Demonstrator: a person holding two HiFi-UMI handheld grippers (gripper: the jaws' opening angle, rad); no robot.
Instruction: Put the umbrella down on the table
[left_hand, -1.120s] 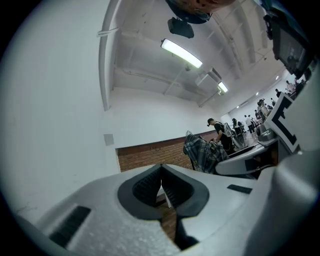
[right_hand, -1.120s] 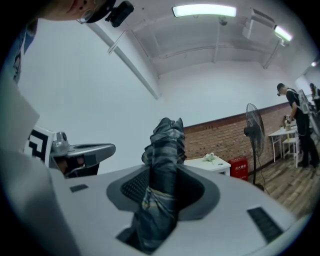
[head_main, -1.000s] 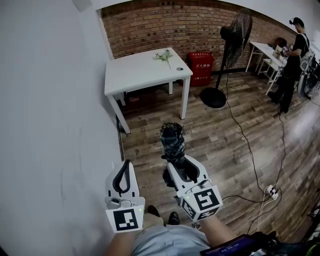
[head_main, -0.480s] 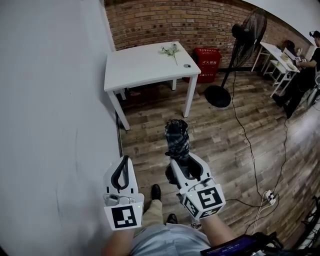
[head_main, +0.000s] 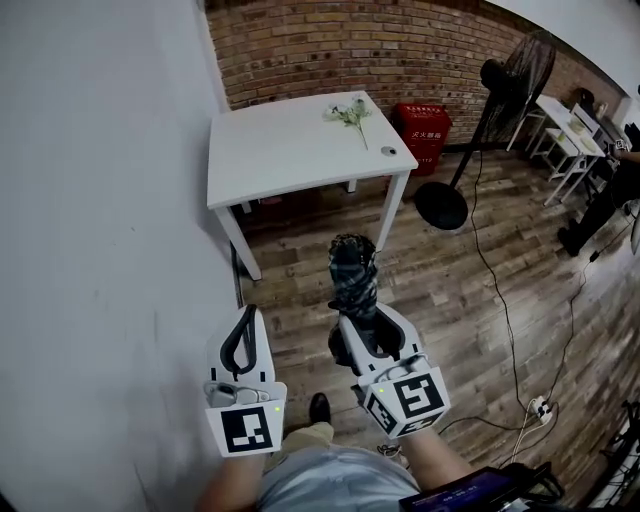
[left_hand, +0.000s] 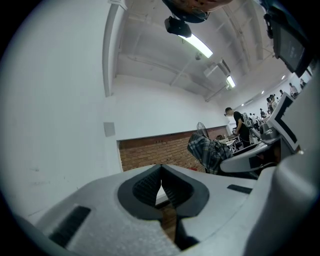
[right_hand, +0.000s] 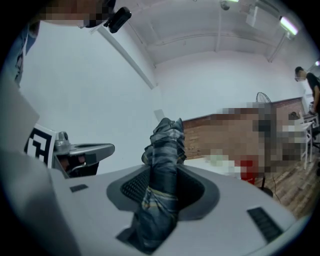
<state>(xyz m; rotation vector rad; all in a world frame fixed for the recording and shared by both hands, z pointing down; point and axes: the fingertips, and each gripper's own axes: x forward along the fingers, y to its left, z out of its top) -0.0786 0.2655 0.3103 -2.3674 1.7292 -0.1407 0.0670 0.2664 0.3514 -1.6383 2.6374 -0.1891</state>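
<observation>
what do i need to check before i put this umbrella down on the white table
1. Grip on the umbrella: the right gripper is shut on the folded canopy, which stands upright. ok
2. Left gripper free: jaws together, nothing between them. ok
3. Landing spot: the table is bare on its left and middle; a flower sprig and a small round object lie toward its right side. ok
4. Umbrella over the table: it is above the wooden floor, short of the table's near edge. not ok
5. Umbrella strap fastened: cannot tell
</observation>
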